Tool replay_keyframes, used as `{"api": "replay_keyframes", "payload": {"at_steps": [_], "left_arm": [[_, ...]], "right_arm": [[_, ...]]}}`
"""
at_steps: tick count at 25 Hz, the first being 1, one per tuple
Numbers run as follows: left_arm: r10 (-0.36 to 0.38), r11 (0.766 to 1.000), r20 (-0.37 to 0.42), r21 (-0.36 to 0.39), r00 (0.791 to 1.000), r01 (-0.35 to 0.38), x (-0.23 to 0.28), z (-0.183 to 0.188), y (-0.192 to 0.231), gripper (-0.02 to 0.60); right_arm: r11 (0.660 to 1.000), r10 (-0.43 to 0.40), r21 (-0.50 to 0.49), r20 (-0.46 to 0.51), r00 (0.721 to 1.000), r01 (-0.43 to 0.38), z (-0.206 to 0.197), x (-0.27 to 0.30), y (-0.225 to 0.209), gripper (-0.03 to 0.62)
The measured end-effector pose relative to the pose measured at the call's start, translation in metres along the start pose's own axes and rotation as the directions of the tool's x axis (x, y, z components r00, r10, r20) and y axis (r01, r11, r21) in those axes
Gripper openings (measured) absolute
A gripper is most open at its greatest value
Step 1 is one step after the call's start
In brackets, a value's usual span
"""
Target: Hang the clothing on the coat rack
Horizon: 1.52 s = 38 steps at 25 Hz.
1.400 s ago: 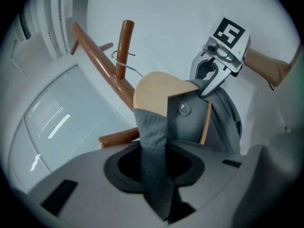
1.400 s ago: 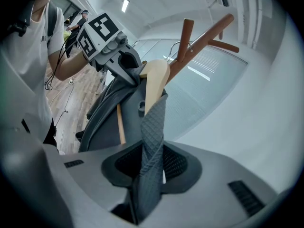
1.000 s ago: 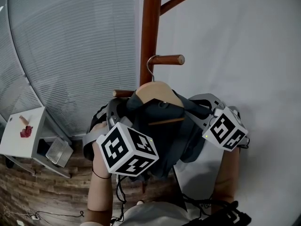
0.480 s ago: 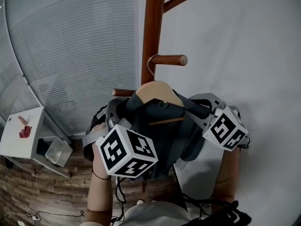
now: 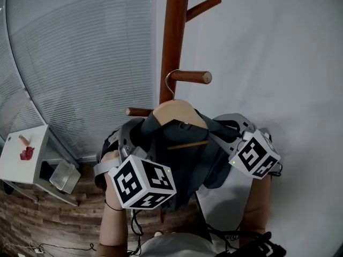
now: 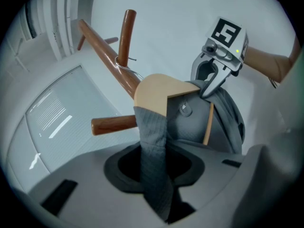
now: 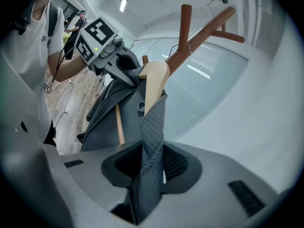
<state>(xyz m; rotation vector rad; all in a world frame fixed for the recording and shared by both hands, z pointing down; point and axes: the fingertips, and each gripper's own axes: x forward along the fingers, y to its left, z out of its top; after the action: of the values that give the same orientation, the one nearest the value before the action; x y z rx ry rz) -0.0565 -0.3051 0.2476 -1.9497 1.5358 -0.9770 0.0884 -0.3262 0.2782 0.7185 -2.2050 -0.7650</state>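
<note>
A grey garment (image 5: 187, 162) hangs on a wooden hanger (image 5: 179, 111). The hanger's wire hook (image 5: 170, 83) loops over a peg (image 5: 190, 76) of the brown coat rack (image 5: 174, 36), close to the pole. My left gripper (image 5: 133, 139) is shut on the garment's left shoulder; the left gripper view shows a fold of grey cloth (image 6: 154, 141) pinched between the jaws below the hanger (image 6: 156, 91). My right gripper (image 5: 229, 131) is shut on the right shoulder, with cloth (image 7: 152, 141) squeezed in its jaws. Each gripper shows in the other's view: right gripper (image 6: 209, 82), left gripper (image 7: 126, 70).
A frosted glass wall with blinds (image 5: 80, 63) stands left of the rack and a white wall (image 5: 278, 63) right of it. A white side table (image 5: 21, 154) with small items sits at the lower left on the wood floor (image 5: 48, 224). Lower pegs (image 5: 139, 112) stick out leftward.
The head view has tilted, so everything sits slightly lower in frame. The hook stays at the peg and both grippers keep their hold on the garment; the left one dropped a little.
</note>
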Motion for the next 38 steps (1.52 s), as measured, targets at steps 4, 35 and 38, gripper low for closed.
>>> {"api": "replay_keyframes", "payload": {"at_steps": [4,35,38], "left_arm": [[0.021,1.000,0.023,0.006,1.000,-0.021,-0.001,-0.001,0.000,0.114],[0.072,0.997,0.226,-0.034,0.971,-0.065,-0.041,0.000,0.009,0.221],[0.093,0.995,0.249,-0.067,0.964,-0.079,-0.052,-0.002,0.012,0.221]], "right_arm": [[1.000,0.003,0.015,0.018,1.000,-0.003,-0.001,-0.001,0.002,0.109],[0.998,-0.070,0.009,0.124,0.990,0.069,0.030,-0.025,0.004,0.149],[0.996,-0.089,0.018,0.145,0.985,0.088,0.035,-0.026,0.005,0.147]]}}
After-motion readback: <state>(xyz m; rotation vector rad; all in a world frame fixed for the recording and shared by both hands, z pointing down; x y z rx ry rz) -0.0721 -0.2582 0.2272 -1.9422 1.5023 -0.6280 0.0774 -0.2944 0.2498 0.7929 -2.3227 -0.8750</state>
